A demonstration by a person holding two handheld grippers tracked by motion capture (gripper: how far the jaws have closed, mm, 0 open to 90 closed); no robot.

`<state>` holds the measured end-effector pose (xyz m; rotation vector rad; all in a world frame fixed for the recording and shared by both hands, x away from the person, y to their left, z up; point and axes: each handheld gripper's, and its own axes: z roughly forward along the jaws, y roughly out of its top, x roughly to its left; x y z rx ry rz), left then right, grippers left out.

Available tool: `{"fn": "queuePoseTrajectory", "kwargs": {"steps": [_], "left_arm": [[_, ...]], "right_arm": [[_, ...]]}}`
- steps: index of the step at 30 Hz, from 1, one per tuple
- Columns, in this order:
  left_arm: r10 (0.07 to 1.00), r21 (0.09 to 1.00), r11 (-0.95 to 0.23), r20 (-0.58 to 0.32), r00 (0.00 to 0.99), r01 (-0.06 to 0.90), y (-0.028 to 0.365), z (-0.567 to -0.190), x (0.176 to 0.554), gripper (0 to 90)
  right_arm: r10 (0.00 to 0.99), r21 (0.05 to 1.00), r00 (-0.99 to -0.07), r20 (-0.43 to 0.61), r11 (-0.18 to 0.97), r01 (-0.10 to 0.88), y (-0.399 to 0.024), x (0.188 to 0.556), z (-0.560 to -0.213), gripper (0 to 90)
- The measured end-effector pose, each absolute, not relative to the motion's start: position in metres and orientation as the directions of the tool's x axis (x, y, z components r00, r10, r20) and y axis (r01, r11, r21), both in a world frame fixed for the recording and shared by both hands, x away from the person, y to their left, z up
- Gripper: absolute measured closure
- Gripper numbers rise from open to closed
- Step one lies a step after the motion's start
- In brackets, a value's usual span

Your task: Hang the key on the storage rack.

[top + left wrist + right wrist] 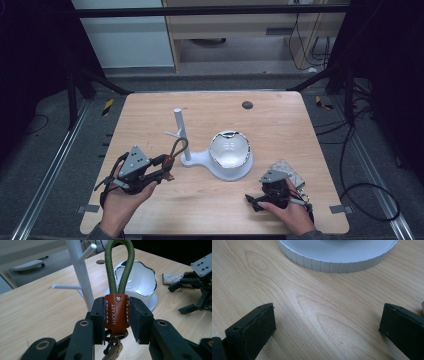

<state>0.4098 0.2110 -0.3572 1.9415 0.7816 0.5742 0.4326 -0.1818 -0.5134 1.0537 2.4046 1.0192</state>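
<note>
One white bowl (229, 149) on its stand (200, 159), contents unclear

Left gripper (159, 172): black linkage frame, grey three-cornered plate with dark screw holes on top, brass-ringed pivots, thick black pads (99, 317). Right gripper (260, 196): same black build, grey plate, cable. Grey sleeve (97, 234) cuffs beneath both.

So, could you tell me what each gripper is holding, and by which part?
The left gripper clamps the keychain by its brown leather tab, green loop pointing up. The right gripper is open and holds nothing.
</note>
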Motion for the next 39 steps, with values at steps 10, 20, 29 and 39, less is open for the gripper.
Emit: {"fn": "queuePoseTrajectory", "kwargs": {"steps": [10, 20, 29, 39], "left_arm": [[0.751, 0.903, -0.333, 0.081, 0.655, 0.271, 0.205, -0.349, 0.422, 66.1], [0.778, 0.892, -0.323, 0.06, 0.626, 0.317, 0.21, -0.362, 0.438, 66.1], [0.791, 0.878, -0.32, 0.041, 0.611, 0.356, 0.208, -0.378, 0.451, 66.0], [0.803, 0.874, -0.305, 0.022, 0.595, 0.379, 0.2, -0.392, 0.463, 66.0]], "right_arm": [[0.737, 0.72, -0.676, -0.01, 0.474, 0.506, -0.182, 0.432, -0.513, 0.2], [0.736, 0.72, -0.677, -0.011, 0.476, 0.505, -0.182, 0.432, -0.513, 0.2], [0.736, 0.72, -0.677, -0.011, 0.476, 0.505, -0.182, 0.432, -0.513, 0.2], [0.736, 0.72, -0.677, -0.011, 0.476, 0.505, -0.182, 0.432, -0.513, 0.2]]}}
